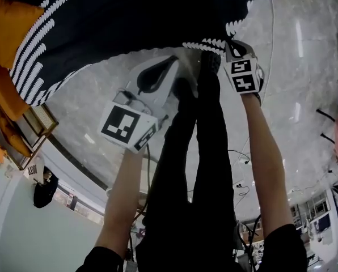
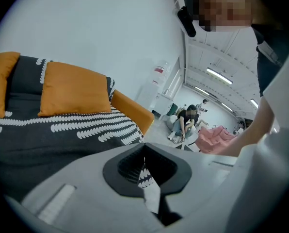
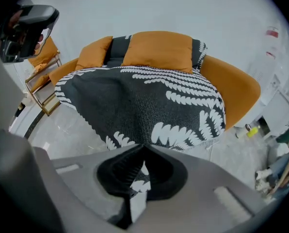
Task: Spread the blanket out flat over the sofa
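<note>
While blanket (image 3: 135,101) drapes sofa (image 3: 234,93) | L gripper (image 2: 144,155) & R gripper (image 3: 142,157) pinch edge

I'm in a big white hall staged as a lounge: orange sofa (image 3: 232,89) ahead of the right gripper (image 3: 143,152), strip lights (image 2: 219,73) and pink sofa (image 2: 217,137) beyond the left gripper (image 2: 144,152).

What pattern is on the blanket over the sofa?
Dark grey blanket with rows of white fern-like fronds; clearest in the right gripper view.
</note>
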A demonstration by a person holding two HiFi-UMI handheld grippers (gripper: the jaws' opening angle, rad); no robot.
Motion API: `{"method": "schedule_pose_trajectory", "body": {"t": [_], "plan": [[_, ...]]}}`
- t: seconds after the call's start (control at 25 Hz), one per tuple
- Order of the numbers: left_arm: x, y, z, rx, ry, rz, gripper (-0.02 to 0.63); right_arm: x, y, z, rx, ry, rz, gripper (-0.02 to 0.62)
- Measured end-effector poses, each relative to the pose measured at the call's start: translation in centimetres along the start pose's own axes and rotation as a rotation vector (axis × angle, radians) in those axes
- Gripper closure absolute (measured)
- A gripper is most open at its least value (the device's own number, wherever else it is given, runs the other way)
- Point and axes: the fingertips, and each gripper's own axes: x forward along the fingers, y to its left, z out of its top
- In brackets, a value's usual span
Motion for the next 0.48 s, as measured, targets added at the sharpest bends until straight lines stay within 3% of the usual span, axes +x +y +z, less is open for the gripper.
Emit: {"method": "schedule_pose_trajectory", "body": {"t": [0.48], "plan": [[7.6, 2.3, -3.0, -0.008, 0.029, 0.011, 0.595, 9.4, -2.1, -5.2, -0.018, 0.089, 0.085, 0.583]]}}
